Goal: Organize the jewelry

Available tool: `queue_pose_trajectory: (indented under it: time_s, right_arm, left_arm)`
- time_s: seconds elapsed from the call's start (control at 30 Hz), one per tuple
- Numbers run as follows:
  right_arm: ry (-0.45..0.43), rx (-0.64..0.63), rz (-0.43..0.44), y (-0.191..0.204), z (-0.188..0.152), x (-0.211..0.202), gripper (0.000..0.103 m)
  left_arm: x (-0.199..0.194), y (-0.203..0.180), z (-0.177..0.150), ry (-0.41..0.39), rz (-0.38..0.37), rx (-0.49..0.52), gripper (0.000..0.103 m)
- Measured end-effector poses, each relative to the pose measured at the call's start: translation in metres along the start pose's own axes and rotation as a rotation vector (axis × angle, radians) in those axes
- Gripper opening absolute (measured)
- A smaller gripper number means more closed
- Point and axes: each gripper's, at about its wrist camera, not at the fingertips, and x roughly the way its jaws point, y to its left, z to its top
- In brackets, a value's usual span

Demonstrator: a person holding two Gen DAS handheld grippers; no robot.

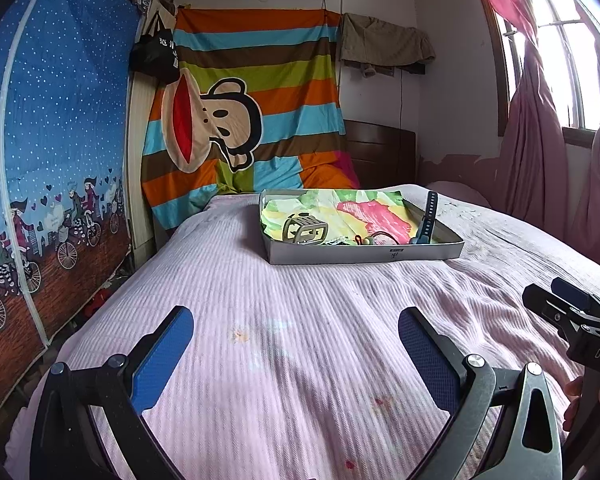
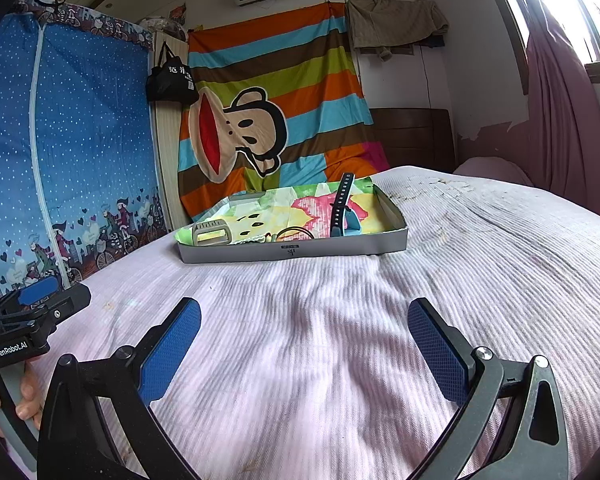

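Jewelry tray [image 1: 364, 255] at twelve o'clock; both our grippers gape wide, holding nothing.
Small items behind its near wall stay half hidden, unidentifiable.

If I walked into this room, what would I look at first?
Probably the huge striped blanket with a cartoon monkey face, hanging on the far wall behind the bed. Next, the flat grey box sitting on the pink bedspread, lined with bright paper and holding a dark blue watch band that stands up at its right side. Up close, both tongs, left and right, hang open over the bed, holding nothing.
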Motion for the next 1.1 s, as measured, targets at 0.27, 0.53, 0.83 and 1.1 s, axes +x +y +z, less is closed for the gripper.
queue_pose_trajectory:
  time_s: [0.27,0.53,0.83,1.1]
  right_arm:
    - [-0.001,-0.013,0.001,0.0029,-0.0004,0.0003,0.102]
    - [-0.002,-0.014,0.001,0.0030,-0.0005,-0.0001,0.102]
    - [-0.002,-0.014,0.001,0.0031,-0.0005,-0.0002,0.102]
    - [-0.002,-0.014,0.001,0.0032,-0.0003,-0.0002,0.102]
  left_arm:
    - [0.0000,0.0001,-0.0001,0.000,0.000,-0.001,0.103]
    - [0.0001,-0.0001,-0.0003,0.000,0.000,0.000,0.103]
    - [0.0000,-0.0003,-0.0005,0.000,0.000,0.000,0.103]
    - [0.0000,-0.0004,-0.0005,0.000,0.000,0.000,0.103]
